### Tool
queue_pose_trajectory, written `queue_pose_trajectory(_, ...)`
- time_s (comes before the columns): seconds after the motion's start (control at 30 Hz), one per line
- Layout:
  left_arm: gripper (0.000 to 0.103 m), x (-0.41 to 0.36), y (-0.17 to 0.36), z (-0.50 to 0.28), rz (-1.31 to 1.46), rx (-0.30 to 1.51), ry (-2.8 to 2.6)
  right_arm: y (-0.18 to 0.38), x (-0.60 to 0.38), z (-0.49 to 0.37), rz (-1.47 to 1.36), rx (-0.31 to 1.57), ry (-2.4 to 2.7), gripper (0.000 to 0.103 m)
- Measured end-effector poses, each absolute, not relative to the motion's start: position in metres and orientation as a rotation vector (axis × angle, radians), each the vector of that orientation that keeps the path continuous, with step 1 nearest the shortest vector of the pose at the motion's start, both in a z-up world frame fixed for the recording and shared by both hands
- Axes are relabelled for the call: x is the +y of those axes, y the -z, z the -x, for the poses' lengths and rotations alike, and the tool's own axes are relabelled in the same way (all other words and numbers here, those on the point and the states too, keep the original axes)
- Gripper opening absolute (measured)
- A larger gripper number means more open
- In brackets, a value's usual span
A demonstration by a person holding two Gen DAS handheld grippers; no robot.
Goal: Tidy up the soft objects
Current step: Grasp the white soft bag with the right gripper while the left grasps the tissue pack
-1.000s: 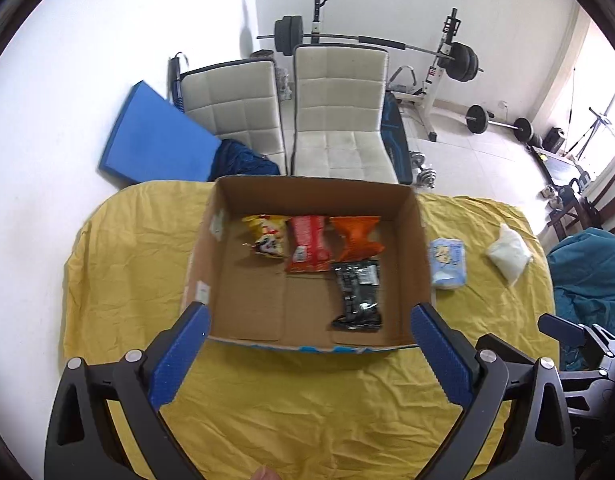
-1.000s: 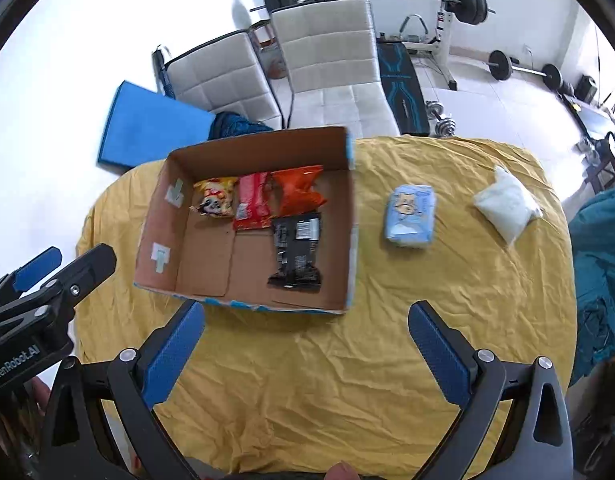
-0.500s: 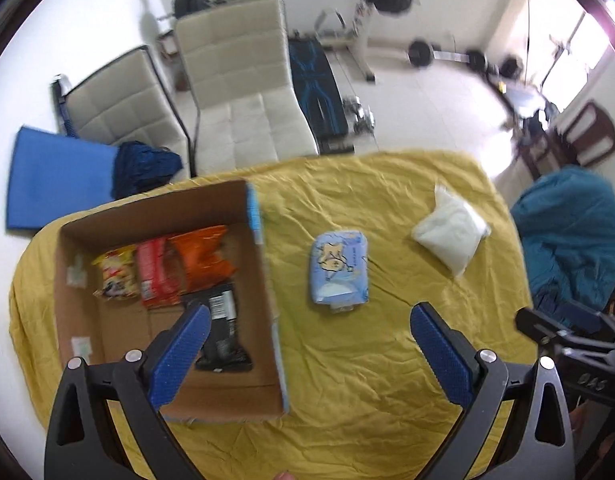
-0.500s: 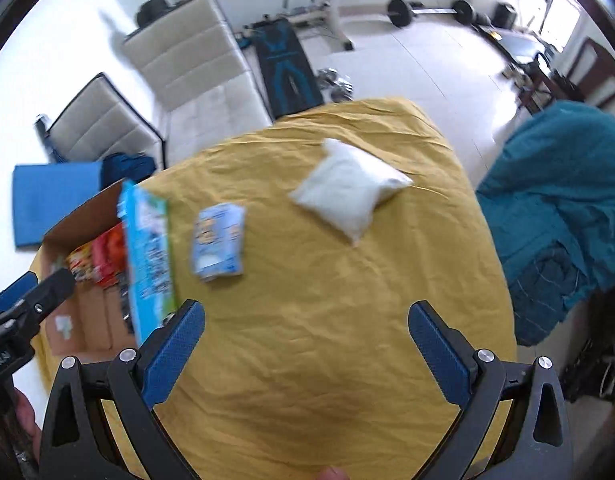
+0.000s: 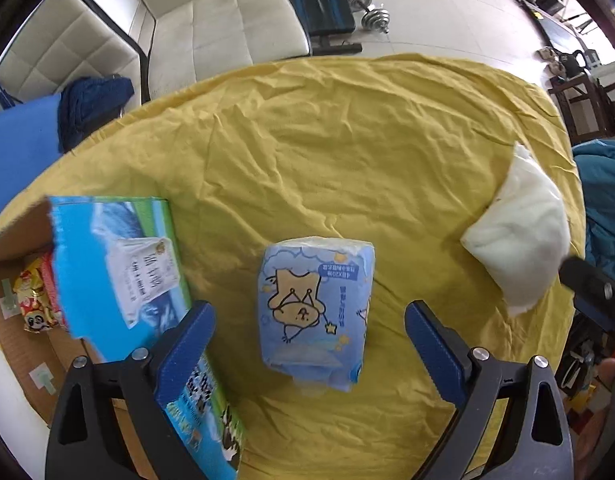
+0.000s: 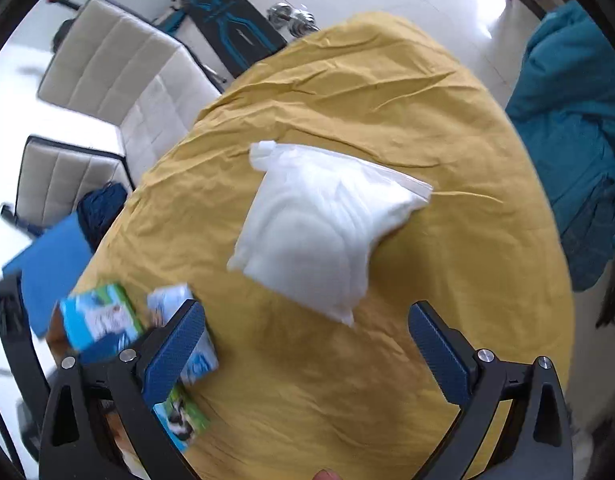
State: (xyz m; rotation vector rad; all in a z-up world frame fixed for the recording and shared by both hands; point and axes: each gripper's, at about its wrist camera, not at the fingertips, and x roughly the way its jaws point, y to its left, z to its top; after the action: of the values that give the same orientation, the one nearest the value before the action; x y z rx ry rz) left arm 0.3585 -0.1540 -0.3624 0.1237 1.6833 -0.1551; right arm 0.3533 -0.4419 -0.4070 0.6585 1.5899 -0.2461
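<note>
A light blue tissue pack (image 5: 313,312) with a cartoon bear lies on the yellow cloth, straight ahead of my open left gripper (image 5: 309,344) and between its fingers' line. A white soft bag (image 6: 319,228) lies on the cloth just ahead of my open right gripper (image 6: 305,344); it also shows at the right in the left wrist view (image 5: 519,236). The cardboard box (image 5: 111,264) with printed blue-green outer walls stands at the left, with a yellow snack bag (image 5: 35,300) visible inside. The tissue pack shows partly behind the left finger in the right wrist view (image 6: 171,300).
The round table wears a wrinkled yellow cloth (image 5: 327,152). Two white chairs (image 5: 211,12) stand behind it, with a blue mat (image 5: 15,148) and dumbbells (image 5: 367,0) on the floor. A teal cloth-covered seat (image 6: 575,120) stands at the right.
Both grippers have swung right and come down closer to the table. The left one now faces the tissue pack, the right one the white bag. Both stay open.
</note>
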Motion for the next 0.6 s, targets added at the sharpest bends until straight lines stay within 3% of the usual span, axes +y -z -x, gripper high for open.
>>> queue_pose_trajectory(0.27,0.097,-0.157,0.397,-0.36,-0.102,1.753,0.128,0.47,-0.437,-0.391,-0.72,1.71,0.347,0.103)
queue_pose_trajectory(0.33,0.097,-0.157,0.403,-0.357,-0.084,1.767,0.128,0.48,-0.43,-0.394,-0.622,1.771,0.311,0.093)
queue_pose_trajectory(0.6,0.097,-0.154,0.417,-0.349,-0.031,1.795,0.157,0.478,-0.411,-0.376,-0.155,1.927,0.05,0.086)
